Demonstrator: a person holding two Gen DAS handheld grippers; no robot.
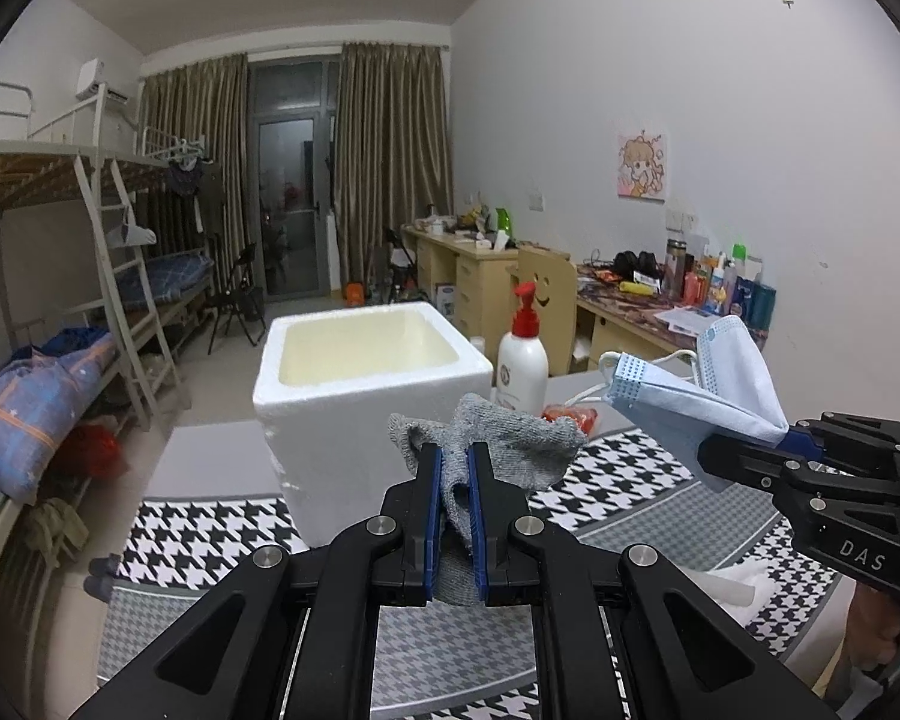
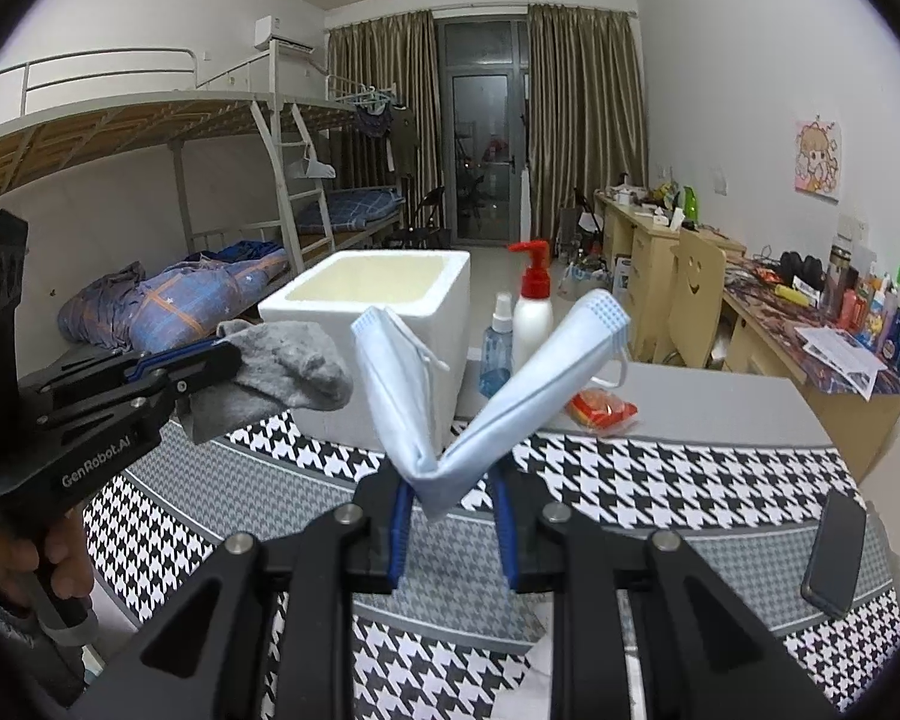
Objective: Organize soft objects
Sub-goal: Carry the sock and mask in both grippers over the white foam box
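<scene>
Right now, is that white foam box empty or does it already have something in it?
Empty as far as shows: the foam box stands open-topped, and both views show only bare pale inner walls. Its floor is hidden below the rim, so cannot tell for the very bottom.

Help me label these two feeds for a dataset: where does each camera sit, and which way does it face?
Left wrist: sits on the left gripper, looking along its fingers shut on a grey sock, toward the foam box; the right gripper shows at right.
Right wrist: sits on the right gripper, facing the same box, its fingers pinching a blue face mask; the left gripper and a hand show at left.
Shared: box, sock, mask, pump bottle, houndstooth cloth.
</scene>
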